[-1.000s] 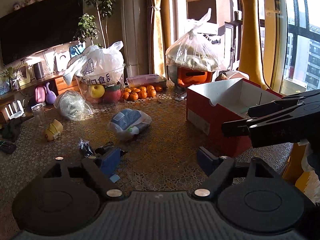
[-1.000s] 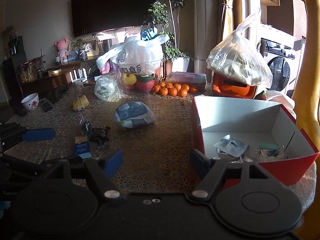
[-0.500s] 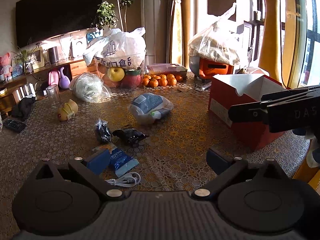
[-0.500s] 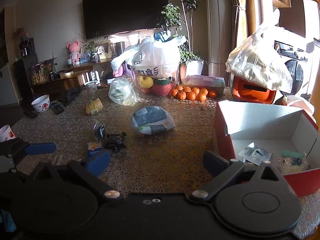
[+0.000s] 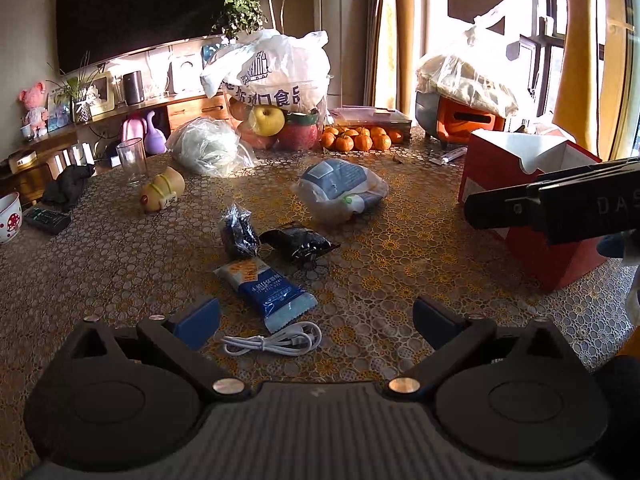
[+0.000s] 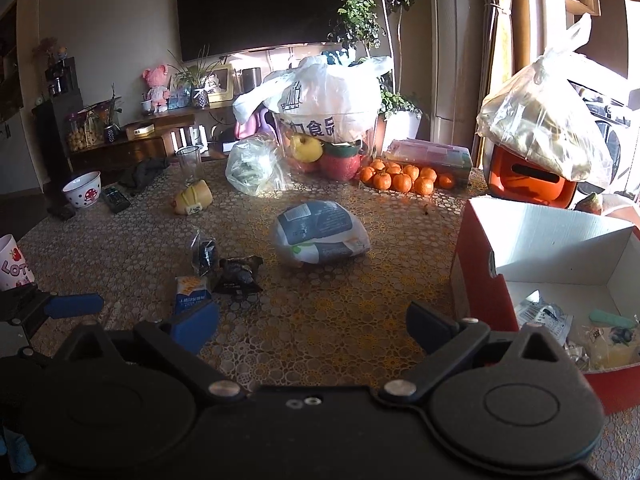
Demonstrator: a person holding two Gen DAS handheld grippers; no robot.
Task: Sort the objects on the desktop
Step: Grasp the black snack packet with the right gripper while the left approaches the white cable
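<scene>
My left gripper (image 5: 316, 322) is open and empty, low over the table. Just ahead of it lie a coiled white cable (image 5: 276, 340), a blue-and-white snack packet (image 5: 266, 290), a black packet (image 5: 298, 242) and a small dark clear bag (image 5: 239, 232). My right gripper (image 6: 312, 326) is open and empty, beside the red box (image 6: 476, 280), which holds several small items (image 6: 552, 316). The blue packet (image 6: 192, 294) and black packet (image 6: 238, 276) also show in the right wrist view, and the right gripper shows at the left wrist view's right edge (image 5: 560, 206).
A white-and-blue bag (image 5: 340, 192) lies mid-table. Behind it are a fruit tub under a plastic bag (image 5: 280, 108), tangerines (image 5: 356, 140), a clear bag (image 5: 208, 152), a glass (image 5: 132, 160) and a yellow toy (image 5: 162, 194). A mushroom bowl (image 5: 8, 218) and remote (image 5: 46, 218) sit far left.
Both grippers have pulled back and to the left from the red box. The small packets and the white cable have come into view in front of my left gripper.
</scene>
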